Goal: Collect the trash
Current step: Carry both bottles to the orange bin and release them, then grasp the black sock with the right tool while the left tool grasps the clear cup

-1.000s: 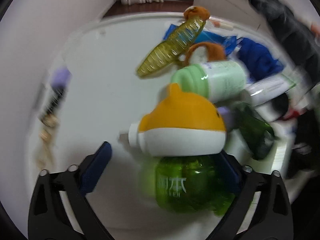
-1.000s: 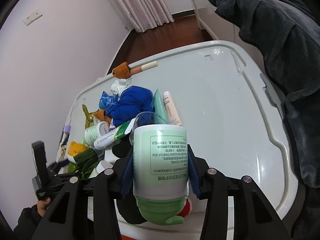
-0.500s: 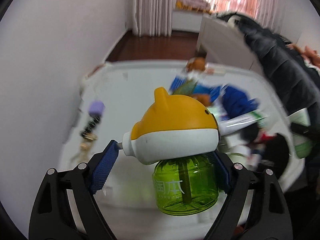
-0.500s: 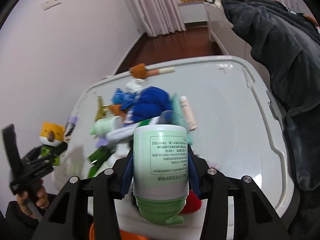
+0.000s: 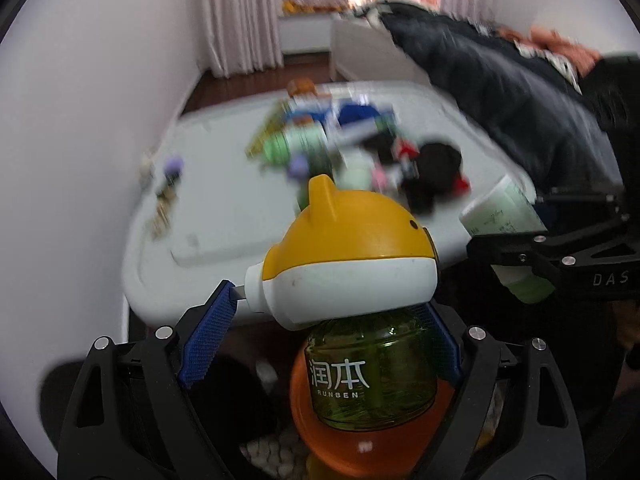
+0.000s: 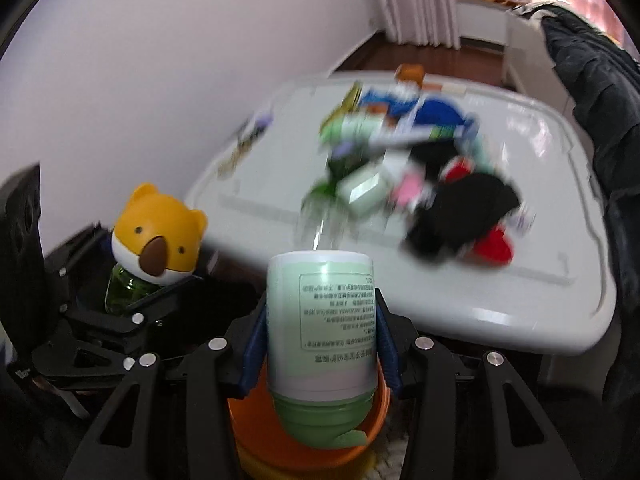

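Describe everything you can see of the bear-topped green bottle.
The bottle is clear green plastic with white lettering, a dark wick visible inside. Its cap is a glossy bear head: orange above with two rounded ears, white below, black dot eyes, brown nose, and a short white stub at the back. It stands roughly upright between the blue pads of the left hand-held gripper, which is clamped on it, lifted off the white table and hanging over an orange bin.

A green bottle with an orange-and-white bear-head cap [image 5: 352, 264] sits upright above the orange bin [image 5: 360, 440]. A pale green lotion bottle [image 6: 320, 320] hangs cap-down over the same bin. A blurred trash pile [image 6: 404, 160] lies on the white surface [image 6: 540, 240] beyond the bin.
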Motion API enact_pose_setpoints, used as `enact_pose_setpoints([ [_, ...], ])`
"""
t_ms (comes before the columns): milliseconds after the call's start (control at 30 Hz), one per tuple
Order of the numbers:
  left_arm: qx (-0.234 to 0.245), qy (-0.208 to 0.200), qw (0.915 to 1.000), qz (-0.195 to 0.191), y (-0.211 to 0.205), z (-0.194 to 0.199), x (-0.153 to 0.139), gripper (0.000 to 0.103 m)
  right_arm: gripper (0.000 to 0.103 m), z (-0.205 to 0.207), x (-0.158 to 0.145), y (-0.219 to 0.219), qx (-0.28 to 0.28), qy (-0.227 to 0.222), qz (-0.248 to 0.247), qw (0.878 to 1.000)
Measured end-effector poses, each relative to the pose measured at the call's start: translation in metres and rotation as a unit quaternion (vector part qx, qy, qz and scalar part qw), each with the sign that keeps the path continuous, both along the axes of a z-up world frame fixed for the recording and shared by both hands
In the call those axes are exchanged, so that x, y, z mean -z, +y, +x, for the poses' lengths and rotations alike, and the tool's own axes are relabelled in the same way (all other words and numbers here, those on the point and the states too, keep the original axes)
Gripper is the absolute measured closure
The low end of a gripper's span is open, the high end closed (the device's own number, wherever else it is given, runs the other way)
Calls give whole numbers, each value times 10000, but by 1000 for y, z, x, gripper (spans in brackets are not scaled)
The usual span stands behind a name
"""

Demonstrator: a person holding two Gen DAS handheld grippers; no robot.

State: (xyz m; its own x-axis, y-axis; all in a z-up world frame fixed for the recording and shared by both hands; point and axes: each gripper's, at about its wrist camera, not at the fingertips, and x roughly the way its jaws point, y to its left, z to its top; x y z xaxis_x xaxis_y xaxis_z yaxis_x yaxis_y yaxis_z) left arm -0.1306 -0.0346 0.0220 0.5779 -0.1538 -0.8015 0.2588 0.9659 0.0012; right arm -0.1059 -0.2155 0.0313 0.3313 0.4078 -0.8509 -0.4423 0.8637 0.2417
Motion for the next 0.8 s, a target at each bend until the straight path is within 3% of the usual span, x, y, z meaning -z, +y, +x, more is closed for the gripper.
enact_pose_setpoints([
  [33,102,267,9996,-23,2,-7,12,19,55,-5,7,0,-45,76,-55,9999],
  [133,290,802,9963,110,2,-18,34,19,30,-17,26,2,-99,143,-304,9994],
  [233,272,864,9958,100,2,-18,38,19,30,-16,31,-5,-40,158,-266,9995],
  [333,210,608,9979,25,7,-13,24,19,30,-4,25,-20,262,32,-167,9995],
  [467,162,446,9989,-33,2,-1,19,18,30,30,19,-49,1004,100,98,9948],
  [600,92,556,9983,-168,-7,22,26,18,30,74,22,-64,1719,147,113,9849],
  [800,-215,672,9972,-255,-12,59,39,18,25,142,49,-57,2131,448,-143,9759],
])
